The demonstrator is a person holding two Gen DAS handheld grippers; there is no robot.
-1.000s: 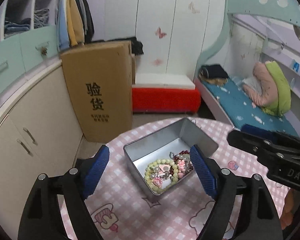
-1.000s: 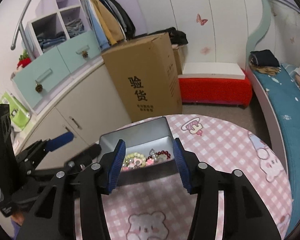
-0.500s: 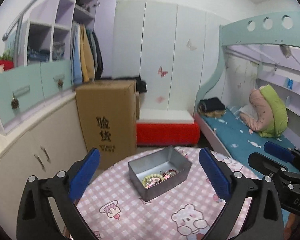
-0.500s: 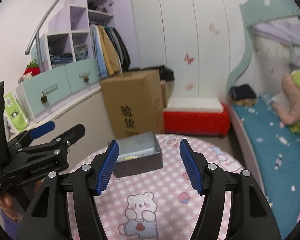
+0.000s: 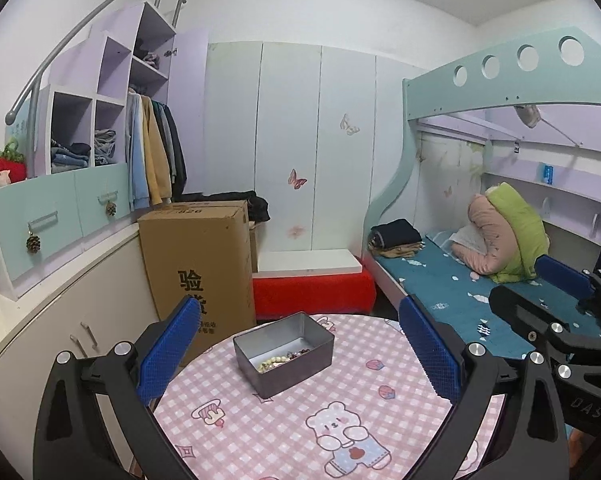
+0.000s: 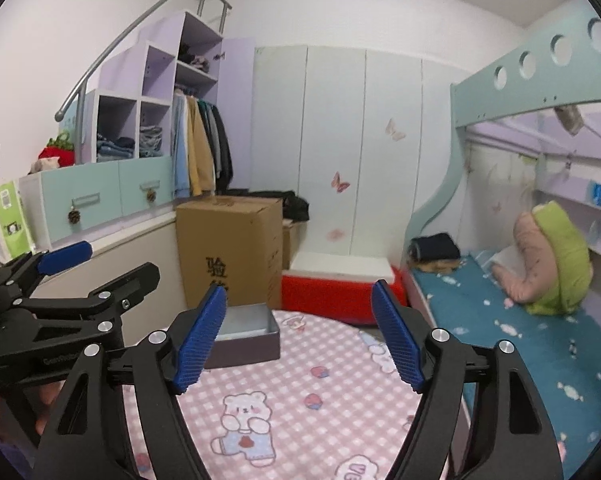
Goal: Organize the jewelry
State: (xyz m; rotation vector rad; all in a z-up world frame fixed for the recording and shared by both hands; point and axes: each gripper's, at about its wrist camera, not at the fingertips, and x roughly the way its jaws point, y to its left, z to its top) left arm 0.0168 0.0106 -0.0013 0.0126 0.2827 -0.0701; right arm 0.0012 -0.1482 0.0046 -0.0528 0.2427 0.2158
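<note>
The jewelry (image 5: 281, 359) lies in the tin (image 5: 296, 364) on the pink table (image 5: 300, 432). My left claw (image 5: 300, 354) is spread wide, holding nothing; my right claw (image 6: 298, 334) is opening, nothing between its pads.

Grey tin (image 5: 296, 354), pink checked tablecloth (image 5: 284, 432), blue-padded black tools, brown carton (image 5: 204, 256)

Even, soft indoor light, faint shadows, strong fisheye bending with dark corners, slight blur throughout.

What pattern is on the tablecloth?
Pink-and-white check tablecloth with cartoon bear prints; clearest in the left wrist view.
</note>
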